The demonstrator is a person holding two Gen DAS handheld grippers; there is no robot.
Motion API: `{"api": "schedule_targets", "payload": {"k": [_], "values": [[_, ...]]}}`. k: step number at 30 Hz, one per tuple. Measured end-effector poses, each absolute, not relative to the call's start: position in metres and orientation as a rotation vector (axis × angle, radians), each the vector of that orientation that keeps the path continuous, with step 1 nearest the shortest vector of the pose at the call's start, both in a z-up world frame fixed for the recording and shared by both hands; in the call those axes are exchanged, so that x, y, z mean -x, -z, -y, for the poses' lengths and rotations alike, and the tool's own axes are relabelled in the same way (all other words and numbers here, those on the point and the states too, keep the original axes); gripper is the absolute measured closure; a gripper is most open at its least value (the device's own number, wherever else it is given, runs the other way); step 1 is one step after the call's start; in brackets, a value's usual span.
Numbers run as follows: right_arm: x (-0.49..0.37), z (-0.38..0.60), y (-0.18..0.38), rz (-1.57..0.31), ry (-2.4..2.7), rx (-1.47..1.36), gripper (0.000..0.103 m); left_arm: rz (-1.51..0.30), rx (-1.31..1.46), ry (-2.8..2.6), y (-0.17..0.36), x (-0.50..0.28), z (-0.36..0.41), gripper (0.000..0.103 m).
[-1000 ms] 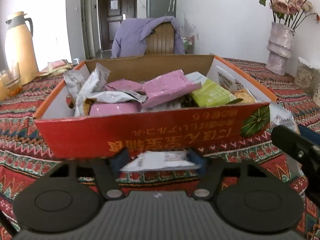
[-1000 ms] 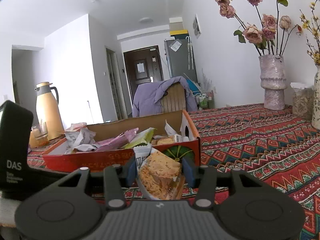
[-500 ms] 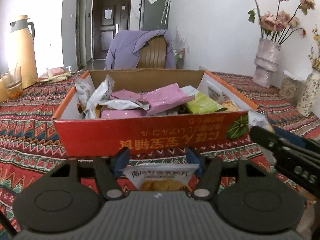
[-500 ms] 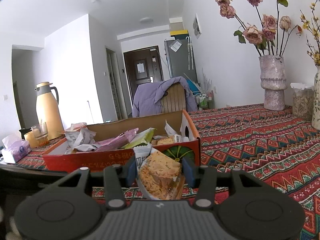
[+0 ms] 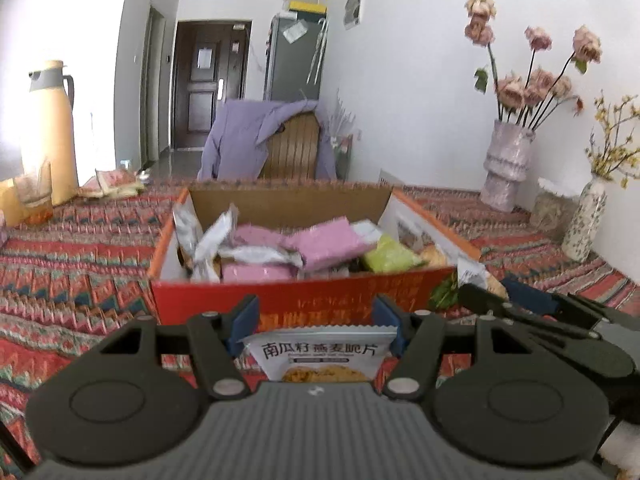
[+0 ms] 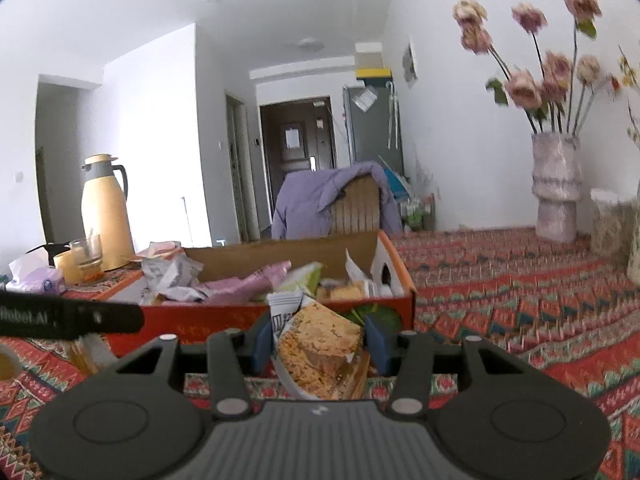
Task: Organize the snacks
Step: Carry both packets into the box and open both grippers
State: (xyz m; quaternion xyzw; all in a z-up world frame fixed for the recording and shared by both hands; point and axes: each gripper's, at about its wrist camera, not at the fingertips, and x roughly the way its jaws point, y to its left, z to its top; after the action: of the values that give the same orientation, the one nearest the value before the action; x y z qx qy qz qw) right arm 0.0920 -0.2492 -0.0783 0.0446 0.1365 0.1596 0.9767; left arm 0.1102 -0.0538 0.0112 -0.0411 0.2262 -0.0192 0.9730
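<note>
A red cardboard box (image 5: 304,300) with orange rims stands on the patterned tablecloth and holds several snack packets, pink (image 5: 328,242), green and silver. My left gripper (image 5: 316,326) is shut on a white oat-crisp packet (image 5: 320,356), raised in front of the box's near wall. My right gripper (image 6: 318,338) is shut on another oat-crisp packet (image 6: 320,350), held off the table in front of the box's (image 6: 396,272) right corner. The right gripper also shows at the right of the left wrist view (image 5: 520,304).
A yellow thermos (image 6: 106,212) and a glass (image 6: 86,256) stand at the far left, with a tissue pack (image 6: 36,280) beside them. A vase of dried flowers (image 6: 556,188) and a jar (image 6: 612,220) stand at the far right. A chair with a purple jacket (image 5: 276,140) is behind the box.
My left gripper has lifted its white packet off the table and drawn back from the box. My right gripper has risen slightly with its packet.
</note>
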Motion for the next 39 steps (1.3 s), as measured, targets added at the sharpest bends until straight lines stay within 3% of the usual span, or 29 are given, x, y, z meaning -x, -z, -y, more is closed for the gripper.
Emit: {"api": "schedule_targets", "payload": {"k": [15, 30, 32, 34, 36, 38, 39], "values": [[-0.118, 0.223, 0.009, -0.188, -0.347, 0.001, 0.055, -0.369, 0.07, 0.016, -0.058, -0.151, 0.043, 0.039], [-0.231, 0.192, 0.022, -0.373, -0.316, -0.03, 0.054, -0.438, 0.124, -0.135, -0.049, -0.255, 0.019, 0.039], [-0.243, 0.189, 0.027, -0.394, -0.314, -0.026, 0.053, -0.449, 0.121, -0.157, -0.045, -0.265, 0.016, 0.038], [-0.249, 0.185, 0.032, -0.411, -0.309, -0.02, 0.046, -0.456, 0.114, -0.182, -0.039, -0.268, 0.015, 0.038], [-0.254, 0.184, 0.038, -0.43, -0.308, -0.014, 0.045, -0.458, 0.107, -0.186, -0.035, -0.27, 0.013, 0.035], [-0.257, 0.183, 0.043, -0.449, -0.32, -0.008, 0.039, -0.456, 0.107, -0.193, -0.032, -0.269, 0.011, 0.016], [-0.258, 0.184, 0.044, -0.453, -0.317, -0.006, 0.028, -0.449, 0.113, -0.204, -0.031, -0.268, 0.008, 0.012]]}}
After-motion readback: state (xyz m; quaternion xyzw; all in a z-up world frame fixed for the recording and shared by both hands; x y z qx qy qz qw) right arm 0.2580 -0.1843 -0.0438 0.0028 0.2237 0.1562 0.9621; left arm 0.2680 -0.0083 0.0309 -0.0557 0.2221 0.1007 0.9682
